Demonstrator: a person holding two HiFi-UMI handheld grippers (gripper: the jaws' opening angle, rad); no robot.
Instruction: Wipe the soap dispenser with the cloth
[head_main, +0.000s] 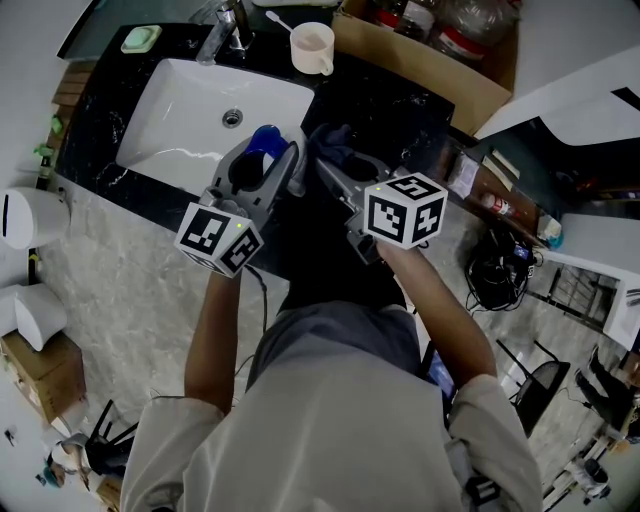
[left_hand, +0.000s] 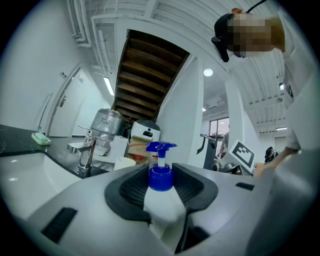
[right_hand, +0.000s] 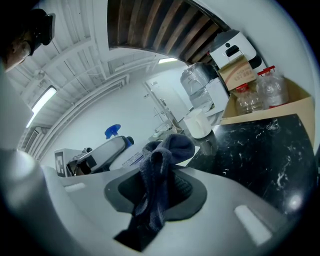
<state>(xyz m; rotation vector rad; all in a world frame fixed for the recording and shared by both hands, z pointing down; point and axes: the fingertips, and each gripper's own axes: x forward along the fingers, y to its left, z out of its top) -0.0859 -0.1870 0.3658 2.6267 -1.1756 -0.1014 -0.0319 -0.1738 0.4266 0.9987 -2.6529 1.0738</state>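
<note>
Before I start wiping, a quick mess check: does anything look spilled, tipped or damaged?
Nothing stands out: the soap dispenser sits upright in the left tongs, the cloth is bunched in the right tongs, no spill shows on the counter.

left tongs (head_main: 263, 158), right tongs (head_main: 335, 160): both clamped, abreast

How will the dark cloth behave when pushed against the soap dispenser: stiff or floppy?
Probably floppy: the cloth bunches up and hangs limp in the right gripper. Its fuzzy knit likely grips rather than slips.
</note>
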